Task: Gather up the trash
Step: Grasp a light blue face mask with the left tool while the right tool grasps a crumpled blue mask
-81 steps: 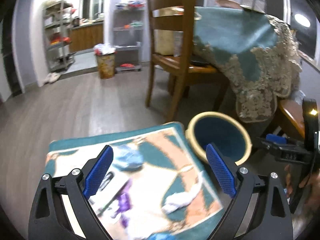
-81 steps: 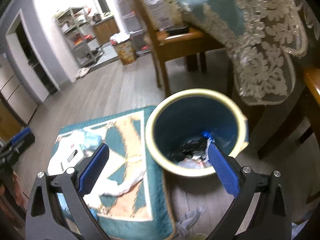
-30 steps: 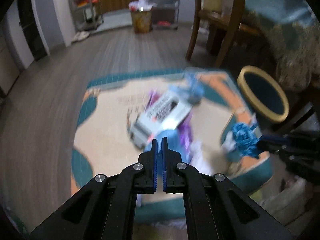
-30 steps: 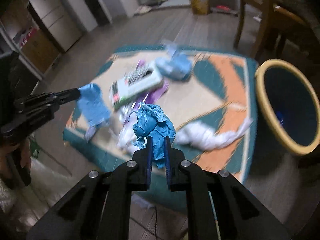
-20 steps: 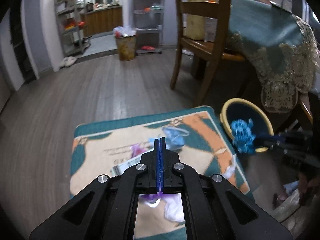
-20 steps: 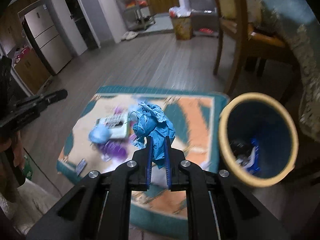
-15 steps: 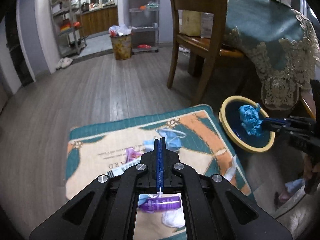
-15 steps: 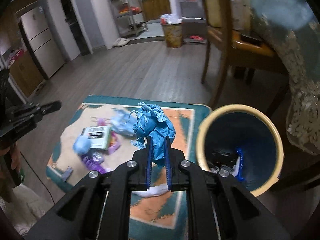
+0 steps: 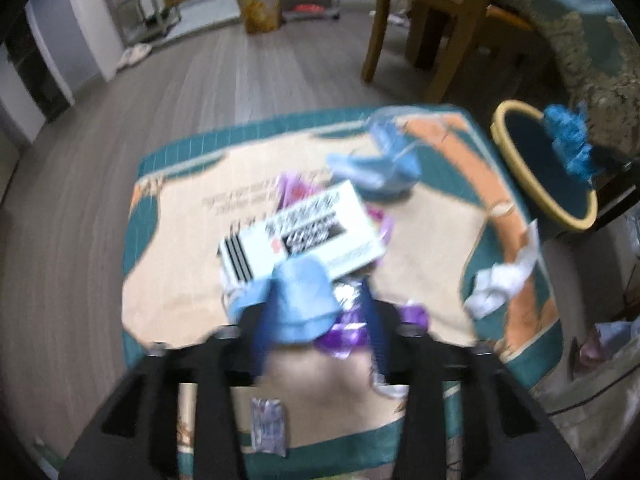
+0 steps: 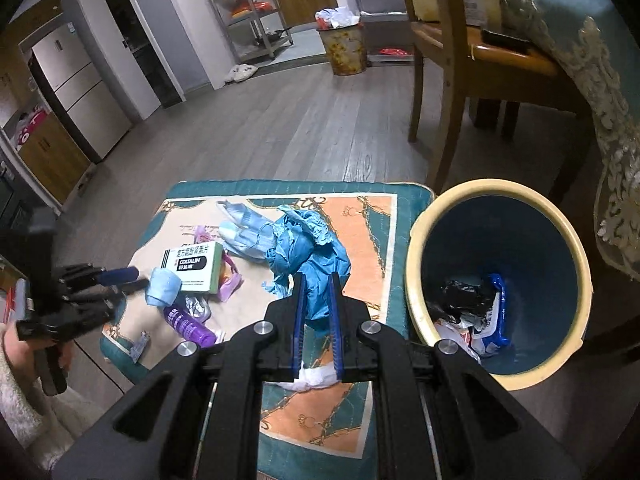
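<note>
A crumpled blue glove (image 10: 306,258) is clamped between the right gripper (image 10: 317,320) fingers — bunched above their tips. The left gripper (image 9: 316,320) fingers are opening, a pale blue wad (image 9: 302,304) seen between them — unpressed.

Motion blur smearing my left gripper (image 9: 316,320); box (image 9: 304,232) print unreadable there. Crumpled blue glove (image 10: 308,256) hiding mat (image 10: 360,216) behind it. Bin (image 10: 416,248) trash partly shadowed, unidentifiable.

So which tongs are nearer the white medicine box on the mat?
Left. The left tongs are opening just short of the white medicine box; the right tongs hold a crumpled blue glove nearer the bin.
</note>
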Available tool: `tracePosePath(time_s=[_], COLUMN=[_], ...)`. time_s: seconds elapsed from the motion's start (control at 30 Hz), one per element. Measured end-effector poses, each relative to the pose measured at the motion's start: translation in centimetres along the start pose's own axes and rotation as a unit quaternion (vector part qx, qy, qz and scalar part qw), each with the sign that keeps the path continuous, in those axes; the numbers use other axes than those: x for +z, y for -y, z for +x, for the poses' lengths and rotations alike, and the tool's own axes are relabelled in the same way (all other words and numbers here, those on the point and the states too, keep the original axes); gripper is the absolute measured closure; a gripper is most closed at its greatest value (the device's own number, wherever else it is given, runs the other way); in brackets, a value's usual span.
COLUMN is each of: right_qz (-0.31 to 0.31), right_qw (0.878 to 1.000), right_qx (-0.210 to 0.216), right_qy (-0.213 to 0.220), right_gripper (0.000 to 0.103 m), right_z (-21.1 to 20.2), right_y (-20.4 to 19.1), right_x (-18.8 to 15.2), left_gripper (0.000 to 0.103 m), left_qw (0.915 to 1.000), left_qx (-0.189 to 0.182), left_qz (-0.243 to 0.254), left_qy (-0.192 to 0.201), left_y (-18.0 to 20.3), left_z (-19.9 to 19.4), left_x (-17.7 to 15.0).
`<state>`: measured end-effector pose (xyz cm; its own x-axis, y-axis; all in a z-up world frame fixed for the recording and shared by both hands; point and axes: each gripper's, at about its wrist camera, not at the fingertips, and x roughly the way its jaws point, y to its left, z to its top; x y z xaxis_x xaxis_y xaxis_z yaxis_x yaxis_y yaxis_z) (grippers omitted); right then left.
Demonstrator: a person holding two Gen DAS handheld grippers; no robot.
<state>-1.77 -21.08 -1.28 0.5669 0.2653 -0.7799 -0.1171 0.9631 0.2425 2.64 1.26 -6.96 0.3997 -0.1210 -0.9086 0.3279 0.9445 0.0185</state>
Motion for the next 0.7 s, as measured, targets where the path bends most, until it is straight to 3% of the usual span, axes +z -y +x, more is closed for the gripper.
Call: tracePosePath(time_s=[0.17,0.2,0.23,0.27,0.37,0.5,0.7], right_qz=[0.007,0.008,0.008,0.008,0.008,0.015,0.013], right_qw=[1.0,1.0,1.0,1.0,1.0,1.0,1.0], right_qx=[-0.005,-0.006,-0.007,-0.009,-0.011,-0.011,-0.015], right_qy=[-0.004,-0.005,-0.007,-0.008,-0.01,-0.004,0.0], right_gripper=[0.093,0.093,0.093,0.093,0.093,0.093,0.093], right_z=[0.5,0.6,0.7,0.7,0.8,0.5,0.2], right_y=[0.1,0.1,0.2,0.2,0.6,1.0,1.3], right_x=[0.1,0.2,0.2,0.2,0.2,0.3,0.3], left_gripper=[0.044,0.049,0.065,0.074,0.089,0.092,0.092], left_qw=[0.9995,0.9994,0.9992,0.9989,0.999,0.9994,0.9913], left_qx=[0.01,0.009,0.009,0.012,0.012,0.013,0.017], left_qz=[0.016,0.017,0.02,0.024,0.021,-0.003,-0.013], left_qy=[-0.026,-0.03,-0.034,-0.038,-0.037,0.033,0.13], left_y=[0.2,0.3,0.5,0.6,0.3,-0.5,-0.3], left_z=[2.3,2.6,3.0,3.2,2.8,-1.3,-6.6], left_x=[-0.7,-0.7,-0.7,-0.6,-0.3,1.4,3.2])
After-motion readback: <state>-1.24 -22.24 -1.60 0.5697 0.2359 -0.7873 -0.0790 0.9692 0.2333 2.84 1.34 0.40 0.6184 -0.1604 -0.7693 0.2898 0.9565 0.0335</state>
